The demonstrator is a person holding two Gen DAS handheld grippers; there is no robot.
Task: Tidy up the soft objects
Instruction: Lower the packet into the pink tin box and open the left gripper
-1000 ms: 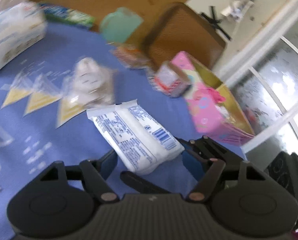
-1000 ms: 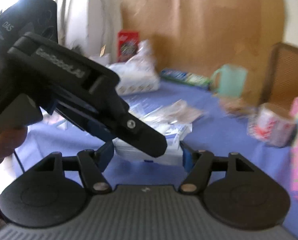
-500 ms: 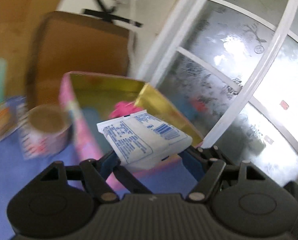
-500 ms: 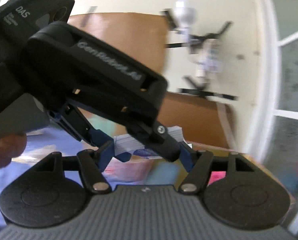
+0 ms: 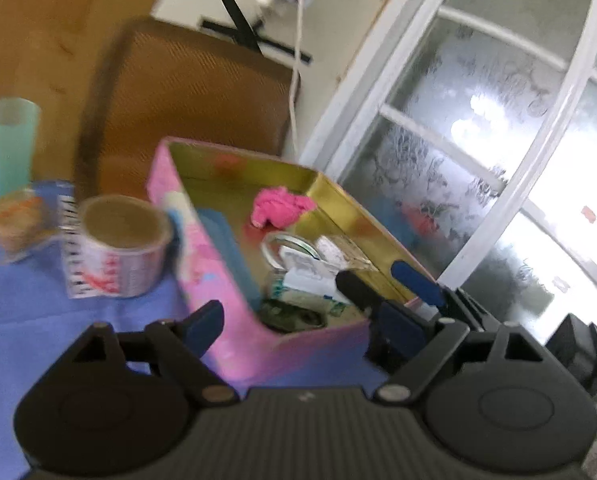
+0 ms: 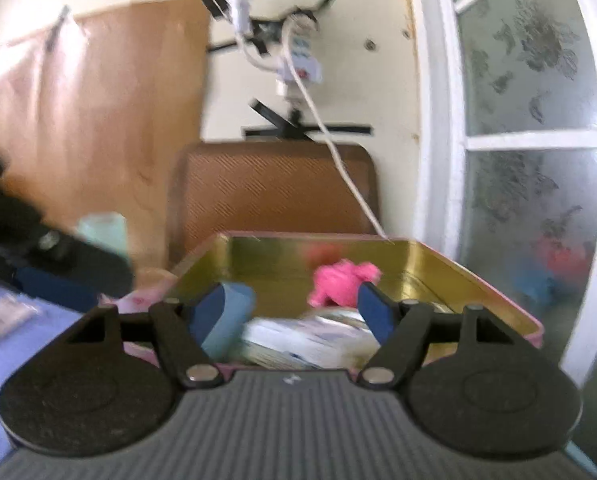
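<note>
The left gripper (image 5: 300,322) is held spread and empty just before the near corner of the pink tin box (image 5: 218,304). The right gripper (image 6: 286,312) is likewise spread wide, nothing between its fingers. Beyond both, the white tissue pack (image 6: 310,338) is seen lying inside the box, with a pink cloth (image 5: 280,210) farther back. A tape roll (image 5: 120,244) stands on the blue worktop (image 5: 22,300), left of the box.

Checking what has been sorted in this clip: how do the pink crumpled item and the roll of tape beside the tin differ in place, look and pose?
The pink crumpled item lies inside the pink tin, at its far end; the roll of tape stands outside on the blue cloth, by the tin's left wall. The pink item is a shapeless, plain pink bunch; the tape roll is a firm ring, white with red print, its brown core facing up. Neither gripper holds either.
</note>
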